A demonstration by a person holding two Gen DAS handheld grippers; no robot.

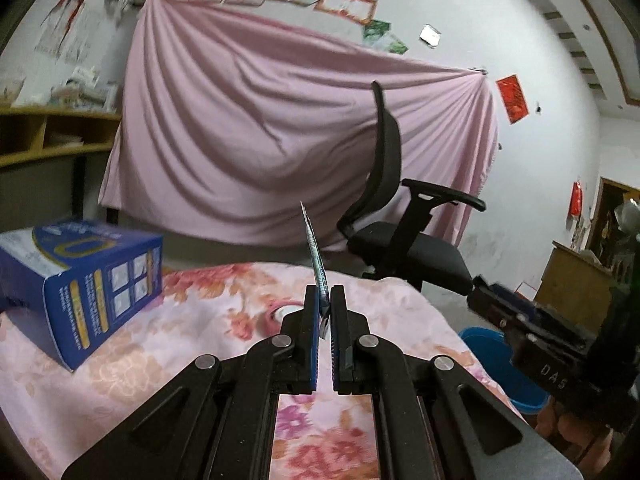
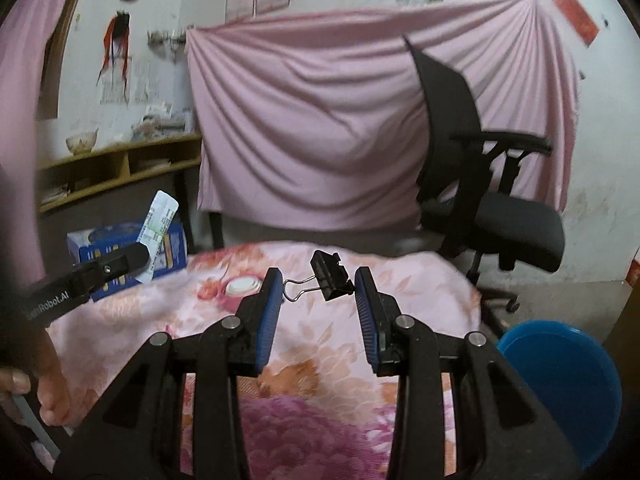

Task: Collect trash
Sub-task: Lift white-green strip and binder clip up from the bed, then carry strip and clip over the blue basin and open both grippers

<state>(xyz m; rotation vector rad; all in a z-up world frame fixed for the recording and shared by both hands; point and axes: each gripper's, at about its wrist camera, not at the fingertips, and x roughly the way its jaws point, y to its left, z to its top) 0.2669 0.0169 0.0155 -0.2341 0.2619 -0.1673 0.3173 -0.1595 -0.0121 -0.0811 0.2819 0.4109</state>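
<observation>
My left gripper [image 1: 325, 300] is shut on a thin printed wrapper [image 1: 314, 252] that stands up edge-on between its pads, above the floral table. The same wrapper [image 2: 158, 220] shows in the right wrist view, held by the left gripper [image 2: 140, 258] at the left. My right gripper [image 2: 318, 292] is open, with a black binder clip [image 2: 330, 276] between its fingers; its wire handle touches the left pad. A blue bin [image 2: 560, 384] stands on the floor at the right, and also shows in the left wrist view [image 1: 496, 364].
A blue carton [image 1: 80, 284] lies on the floral tablecloth [image 1: 200, 340] at the left. A white round cap [image 2: 240, 286] sits mid-table. A black office chair [image 2: 480, 184] stands behind the table before a pink sheet [image 1: 280, 120]. Wooden shelves [image 2: 120, 168] line the left wall.
</observation>
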